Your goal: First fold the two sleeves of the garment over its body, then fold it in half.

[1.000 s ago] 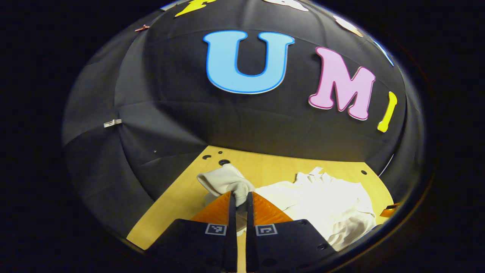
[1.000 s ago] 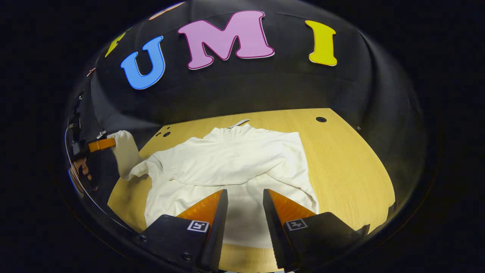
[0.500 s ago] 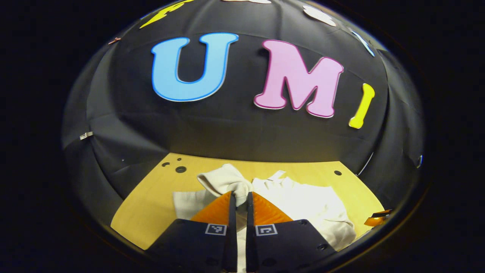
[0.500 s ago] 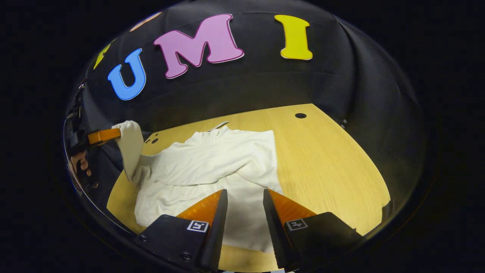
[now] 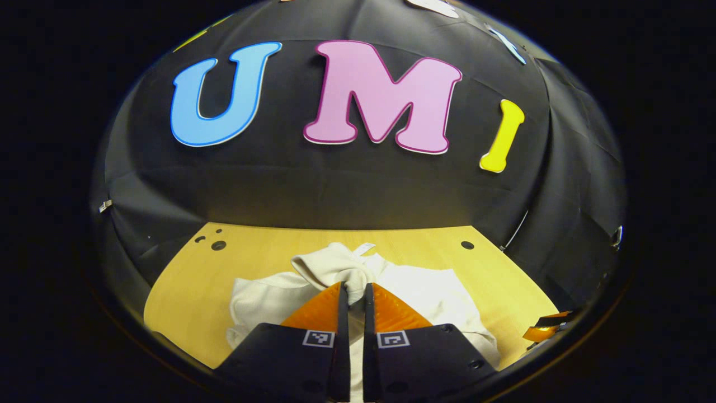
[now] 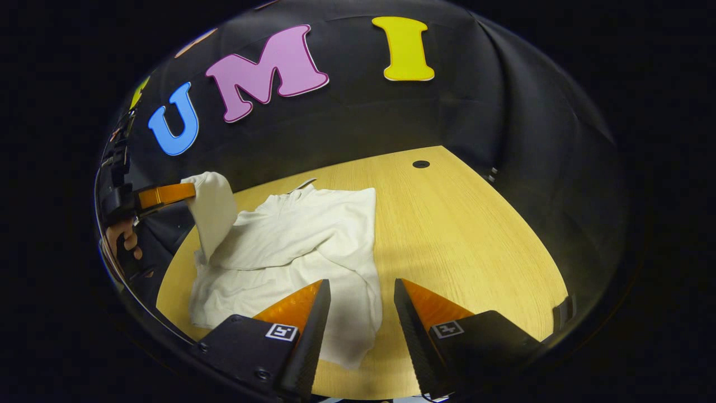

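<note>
In the right gripper view, the right gripper (image 6: 361, 291) hovers at 6 o'clock with its wedge-shaped fingers spread, holding nothing, above the hem of the garment (image 6: 302, 252). This soft, creased white garment lies on the smooth, pale wood-grain counter (image 6: 464, 235). Farther off at 9 o'clock, the left gripper (image 6: 193, 192) lifts a limp sleeve (image 6: 215, 212) off the counter. In the left gripper view, its fingers (image 5: 327, 302) are clenched on the bunched sleeve cloth.
</note>
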`<state>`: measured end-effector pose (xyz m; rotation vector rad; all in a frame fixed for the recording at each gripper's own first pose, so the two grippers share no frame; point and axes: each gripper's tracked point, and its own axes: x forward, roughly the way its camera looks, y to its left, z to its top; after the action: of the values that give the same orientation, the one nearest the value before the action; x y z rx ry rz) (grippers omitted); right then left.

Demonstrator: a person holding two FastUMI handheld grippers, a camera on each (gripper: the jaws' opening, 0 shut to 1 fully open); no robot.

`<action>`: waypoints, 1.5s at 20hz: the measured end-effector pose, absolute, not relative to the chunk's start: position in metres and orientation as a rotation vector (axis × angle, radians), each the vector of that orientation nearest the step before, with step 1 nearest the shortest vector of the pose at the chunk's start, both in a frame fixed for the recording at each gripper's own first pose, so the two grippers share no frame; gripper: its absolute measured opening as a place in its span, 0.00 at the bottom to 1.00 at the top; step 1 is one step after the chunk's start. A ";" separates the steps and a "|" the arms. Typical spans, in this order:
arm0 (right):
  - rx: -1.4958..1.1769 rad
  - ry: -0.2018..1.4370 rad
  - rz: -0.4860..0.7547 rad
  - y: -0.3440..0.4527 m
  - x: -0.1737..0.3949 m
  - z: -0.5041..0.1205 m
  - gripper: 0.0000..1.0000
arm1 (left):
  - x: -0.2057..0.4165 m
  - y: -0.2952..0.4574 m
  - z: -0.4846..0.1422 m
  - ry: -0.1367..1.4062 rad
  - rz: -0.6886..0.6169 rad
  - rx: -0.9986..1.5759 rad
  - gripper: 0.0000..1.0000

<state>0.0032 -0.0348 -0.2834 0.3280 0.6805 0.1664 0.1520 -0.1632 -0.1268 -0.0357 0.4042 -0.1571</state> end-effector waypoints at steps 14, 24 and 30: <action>0.311 0.725 0.225 -0.058 0.008 -0.306 0.71 | 0.136 -0.306 -0.213 0.522 -0.404 -0.042 0.39; 0.256 0.758 0.286 -0.032 -0.008 -0.303 0.80 | 0.060 -0.214 -0.211 0.544 -0.359 -0.028 0.84; 0.207 0.817 0.318 -0.017 -0.035 -0.311 0.90 | 0.016 -0.107 -0.225 0.598 -0.165 -0.064 0.83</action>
<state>-0.0355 -0.0166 -0.3105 0.2071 0.8166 0.3182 0.0156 -0.1066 -0.2247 -0.0640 0.5981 -0.1648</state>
